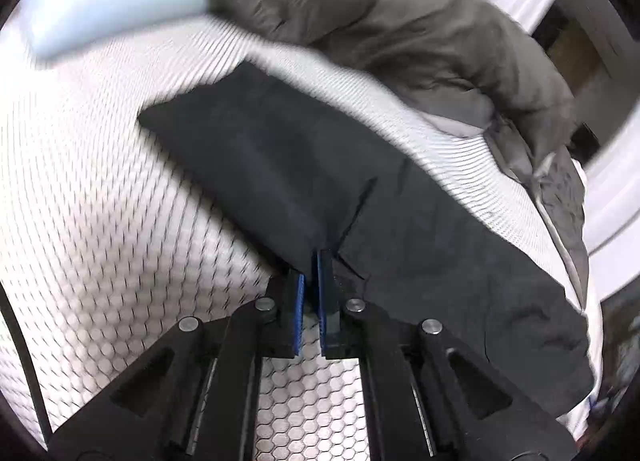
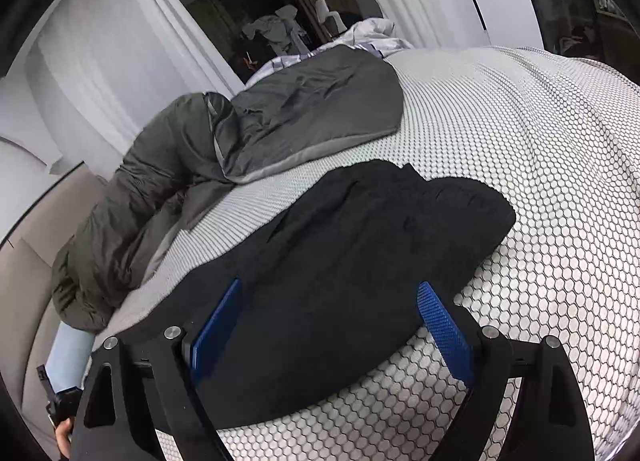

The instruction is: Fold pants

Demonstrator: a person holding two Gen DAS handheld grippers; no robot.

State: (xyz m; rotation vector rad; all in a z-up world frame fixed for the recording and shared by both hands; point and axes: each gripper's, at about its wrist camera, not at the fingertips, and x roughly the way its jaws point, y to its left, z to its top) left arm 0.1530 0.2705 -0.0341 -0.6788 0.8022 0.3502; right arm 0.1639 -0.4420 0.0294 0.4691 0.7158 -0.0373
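Between the left jaws: left gripper (image 1: 311,281) has its jaws clamped on the near edge of the black pants (image 1: 280,165).
Ahead of the left jaws: pants lying on the honeycomb-patterned bed (image 1: 100,221); grey jacket (image 1: 380,21) beyond.
Between the right jaws: right gripper (image 2: 330,293) with jaws wide apart, pants (image 2: 360,241) lying between and ahead of them.
Left of the right jaws: grey jacket (image 2: 280,117) on the bed (image 2: 540,181).

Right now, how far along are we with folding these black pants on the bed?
Partly done: the black pants lie on the hex-patterned bedspread as a long doubled strip. In hand: the left tongs are pinched shut on the pants' near edge, while the right tongs hover open over them. Left: bringing the ends together into a compact stack, clear of the grey jacket.
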